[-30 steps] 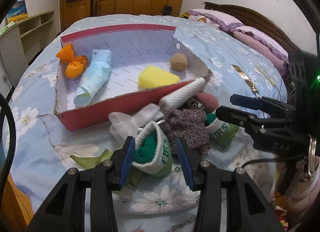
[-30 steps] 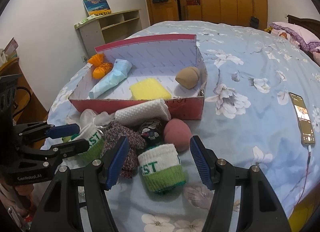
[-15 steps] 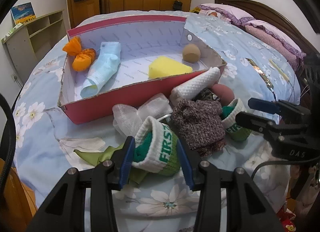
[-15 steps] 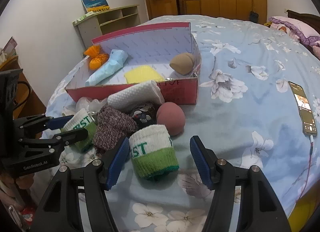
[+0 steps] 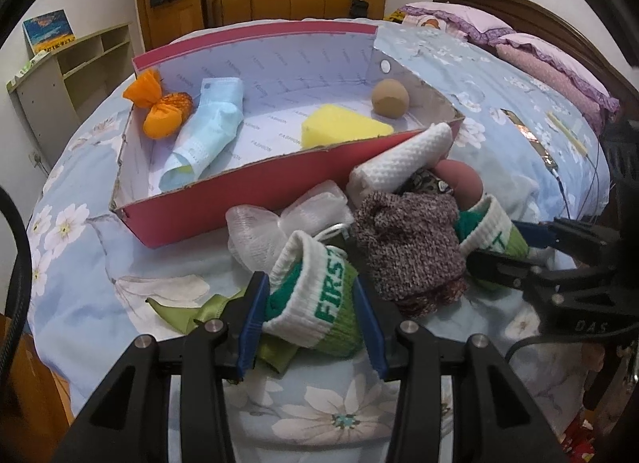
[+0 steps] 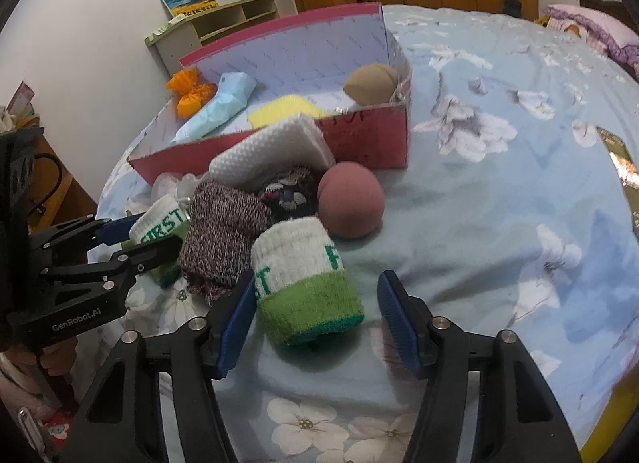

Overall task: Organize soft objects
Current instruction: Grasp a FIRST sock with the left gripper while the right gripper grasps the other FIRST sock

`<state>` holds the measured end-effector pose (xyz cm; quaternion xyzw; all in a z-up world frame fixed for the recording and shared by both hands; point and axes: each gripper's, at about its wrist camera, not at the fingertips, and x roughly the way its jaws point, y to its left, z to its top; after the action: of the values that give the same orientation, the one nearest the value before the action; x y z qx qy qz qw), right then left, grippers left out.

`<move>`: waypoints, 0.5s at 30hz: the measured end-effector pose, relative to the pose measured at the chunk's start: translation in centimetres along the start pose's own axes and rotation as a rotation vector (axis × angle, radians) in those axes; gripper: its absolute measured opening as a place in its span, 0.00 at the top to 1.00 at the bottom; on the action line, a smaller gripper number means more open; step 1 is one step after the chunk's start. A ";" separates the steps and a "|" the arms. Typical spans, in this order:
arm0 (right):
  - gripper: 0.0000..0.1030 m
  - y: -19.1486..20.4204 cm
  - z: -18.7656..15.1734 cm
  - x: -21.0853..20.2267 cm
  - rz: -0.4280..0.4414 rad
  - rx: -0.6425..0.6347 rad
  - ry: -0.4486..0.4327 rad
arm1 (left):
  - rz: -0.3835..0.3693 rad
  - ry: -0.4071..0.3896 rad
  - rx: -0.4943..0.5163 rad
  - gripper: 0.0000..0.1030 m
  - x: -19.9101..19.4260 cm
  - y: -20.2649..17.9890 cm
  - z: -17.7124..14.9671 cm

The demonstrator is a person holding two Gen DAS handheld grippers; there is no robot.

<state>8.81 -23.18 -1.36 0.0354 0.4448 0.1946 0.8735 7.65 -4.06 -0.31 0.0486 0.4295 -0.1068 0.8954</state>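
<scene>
A red box [image 5: 255,195] on the bed holds an orange bundle [image 5: 159,109], a light blue sock [image 5: 207,131], a yellow sponge [image 5: 343,129] and a tan ball [image 5: 389,97]. In front lies a pile: white roll [image 5: 403,159], brown knit sock [image 5: 411,247], pink ball [image 6: 351,199], clear mesh puff [image 5: 279,219]. My left gripper [image 5: 309,323] is shut on a green-white "FIRST" sock [image 5: 319,299]. My right gripper [image 6: 315,319] is open around the second green-white sock [image 6: 307,279]; its left pad touches it.
The flowered blue bedspread [image 6: 499,223] stretches to the right. A phone on a cable [image 5: 527,137] lies at the right edge of the bed. A green ribbon [image 5: 191,311] lies under the left sock. Shelves [image 6: 223,19] and wardrobes stand beyond.
Both grippers moved forward toward the pile. The left jaws closed onto the "FIRST" sock. The right jaws now straddle the second sock.
</scene>
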 end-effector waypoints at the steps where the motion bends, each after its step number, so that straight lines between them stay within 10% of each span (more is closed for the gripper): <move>1: 0.43 0.1 -0.1 0.1 -0.001 -0.002 -0.001 | 0.001 -0.003 0.003 0.56 0.0 0.0 0.0; 15: 0.65 1.7 -0.7 -1.0 0.010 -0.070 -0.049 | -0.083 -0.039 -0.022 0.71 -2.3 0.5 -0.3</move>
<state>7.22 -22.06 -0.57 0.0119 0.4158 0.2135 0.8840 6.11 -3.12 1.28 0.0189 0.4146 -0.1401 0.8989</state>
